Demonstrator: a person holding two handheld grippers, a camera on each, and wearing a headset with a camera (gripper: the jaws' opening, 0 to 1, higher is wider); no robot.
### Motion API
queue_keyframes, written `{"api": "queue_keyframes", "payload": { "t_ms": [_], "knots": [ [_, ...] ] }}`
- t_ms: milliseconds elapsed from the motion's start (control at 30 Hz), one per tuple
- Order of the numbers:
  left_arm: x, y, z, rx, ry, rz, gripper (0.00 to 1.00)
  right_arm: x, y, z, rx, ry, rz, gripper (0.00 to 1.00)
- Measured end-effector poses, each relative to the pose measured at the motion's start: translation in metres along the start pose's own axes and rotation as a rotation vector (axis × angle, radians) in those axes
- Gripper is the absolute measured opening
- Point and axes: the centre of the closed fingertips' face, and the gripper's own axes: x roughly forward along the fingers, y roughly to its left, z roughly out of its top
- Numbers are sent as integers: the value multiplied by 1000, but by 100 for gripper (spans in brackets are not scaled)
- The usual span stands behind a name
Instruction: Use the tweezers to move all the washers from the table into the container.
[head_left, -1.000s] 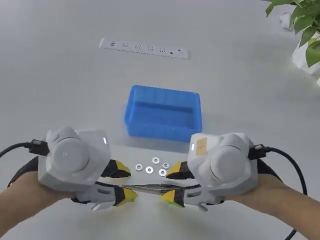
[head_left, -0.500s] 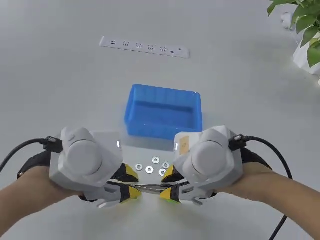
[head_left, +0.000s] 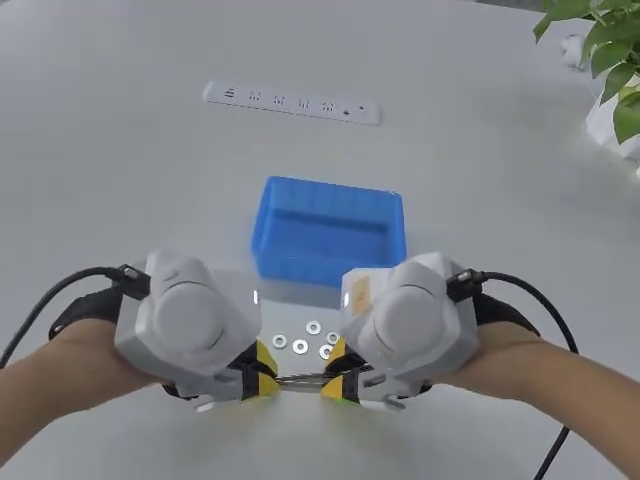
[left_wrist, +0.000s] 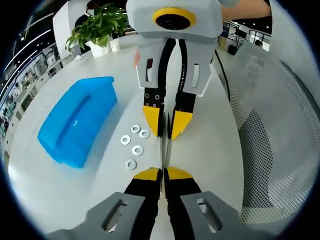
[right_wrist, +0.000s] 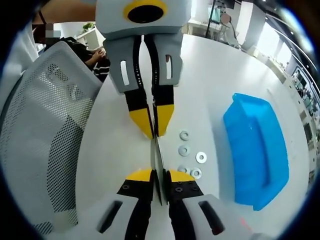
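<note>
A slim metal pair of tweezers (head_left: 300, 380) lies level between my two grippers, which face each other tip to tip near the table's front edge. My left gripper (head_left: 262, 372) is shut on one end and my right gripper (head_left: 335, 372) is shut on the other. In the left gripper view, the left gripper (left_wrist: 163, 174) pinches the tweezers (left_wrist: 164, 150), with the right gripper (left_wrist: 168, 123) opposite. The right gripper view mirrors this: right gripper (right_wrist: 159, 176), tweezers (right_wrist: 156, 156), left gripper (right_wrist: 153, 122). Several washers (head_left: 301, 346) (left_wrist: 136, 150) (right_wrist: 184, 150) lie loose just beyond. The blue container (head_left: 330, 235) (left_wrist: 75, 125) (right_wrist: 255, 150) stands behind them.
A white power strip (head_left: 290, 103) lies far back on the table. A potted plant (head_left: 610, 60) stands at the back right corner. A mesh chair back (left_wrist: 270, 130) (right_wrist: 55, 115) is close behind the front edge.
Both grippers have slid toward each other along the tweezers, so less of the tweezers shows between them. The washers and container have stayed put.
</note>
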Motion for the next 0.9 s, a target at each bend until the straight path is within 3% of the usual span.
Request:
{"api": "queue_keyframes", "payload": {
  "t_ms": [167,367,500,700,800,900],
  "knots": [
    [-3,-4,7,13,5,-30,6,0,1,-1,-40,10,-4,11],
    [-8,-3,14,58,11,-13,6,-1,2,-1,-111,10,-26,9],
    [-13,-3,18,73,4,-6,6,-4,1,0,-115,-13,-43,8],
    [-26,-2,33,99,-28,16,6,-13,-1,6,-97,-87,-90,7],
    [-36,-1,39,105,-47,27,6,-17,-2,15,-32,-185,-117,7],
    [-45,0,41,122,-68,34,7,-20,-2,20,2,-249,-129,6]
  ]
}}
